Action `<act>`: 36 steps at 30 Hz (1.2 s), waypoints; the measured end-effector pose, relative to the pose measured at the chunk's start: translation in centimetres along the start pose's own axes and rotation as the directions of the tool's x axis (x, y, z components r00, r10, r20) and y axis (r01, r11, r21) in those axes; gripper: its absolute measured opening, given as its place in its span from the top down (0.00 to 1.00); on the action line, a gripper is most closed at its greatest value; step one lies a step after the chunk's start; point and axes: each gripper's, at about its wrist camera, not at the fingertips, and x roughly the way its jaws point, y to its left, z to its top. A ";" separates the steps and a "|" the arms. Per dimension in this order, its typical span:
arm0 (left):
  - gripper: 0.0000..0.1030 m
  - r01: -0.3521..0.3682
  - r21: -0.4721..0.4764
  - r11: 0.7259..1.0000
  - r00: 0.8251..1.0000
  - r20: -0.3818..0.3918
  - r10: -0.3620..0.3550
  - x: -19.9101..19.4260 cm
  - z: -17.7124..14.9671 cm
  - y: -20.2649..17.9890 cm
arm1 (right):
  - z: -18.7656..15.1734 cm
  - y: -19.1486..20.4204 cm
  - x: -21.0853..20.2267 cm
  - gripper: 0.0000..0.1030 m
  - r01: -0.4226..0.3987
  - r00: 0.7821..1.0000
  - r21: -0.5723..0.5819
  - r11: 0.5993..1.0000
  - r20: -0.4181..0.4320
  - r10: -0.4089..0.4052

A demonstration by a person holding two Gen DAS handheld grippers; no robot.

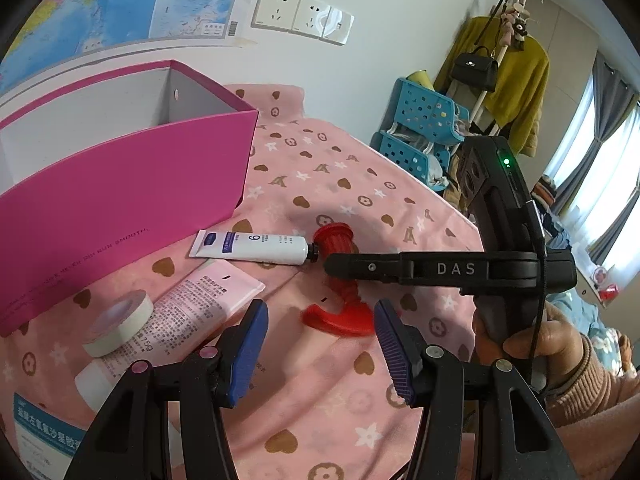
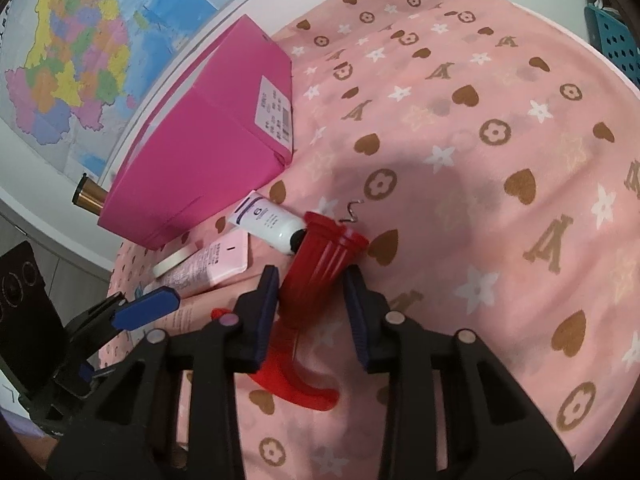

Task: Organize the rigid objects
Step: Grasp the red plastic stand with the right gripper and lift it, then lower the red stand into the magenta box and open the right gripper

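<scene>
A red corkscrew [image 2: 316, 260] lies on the pink patterned cloth [image 2: 480, 200], its metal spiral pointing away. My right gripper [image 2: 310, 284] is shut on its ribbed body, one blue pad pressed on each side. From the left wrist view the right gripper's black finger [image 1: 360, 268] crosses over the red corkscrew [image 1: 334, 238]. My left gripper [image 1: 320, 344] stands open just short of the corkscrew's curved handle, with nothing between its pads. One of the left gripper's blue pads [image 2: 144, 306] shows at the left of the right wrist view.
An open pink box [image 1: 120, 200] stands at the left by the wall. A white tube [image 1: 248, 246], a pink tube [image 1: 188, 308], a tape roll [image 1: 118, 322] and a blue-and-white carton [image 1: 44, 432] lie in front of it. Blue baskets [image 1: 424, 132] stand beyond the table edge.
</scene>
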 end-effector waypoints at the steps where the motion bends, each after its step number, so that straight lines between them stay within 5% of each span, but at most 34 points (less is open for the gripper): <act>1: 0.46 0.001 -0.002 1.000 1.000 0.001 -0.001 0.0 0.0 0.1 | 0.1 -0.3 0.0 0.70 -0.005 1.000 0.011 1.000 0.004 0.005; 17: 0.45 0.077 0.007 0.997 0.997 -0.004 -0.077 0.2 0.7 -0.9 | 0.5 2.4 -4.0 0.74 -0.129 0.987 -0.073 0.989 0.088 0.135; 29: 0.45 0.079 -0.029 0.996 0.995 0.071 -0.076 -2.3 2.2 0.8 | 3.3 7.2 -4.9 0.74 -0.237 0.959 -0.198 0.951 0.108 0.262; 36: 0.45 0.021 -0.009 1.000 0.992 0.128 -0.020 -4.0 4.3 1.4 | 6.2 10.4 -4.3 0.74 -0.266 0.945 -0.282 0.922 0.112 0.307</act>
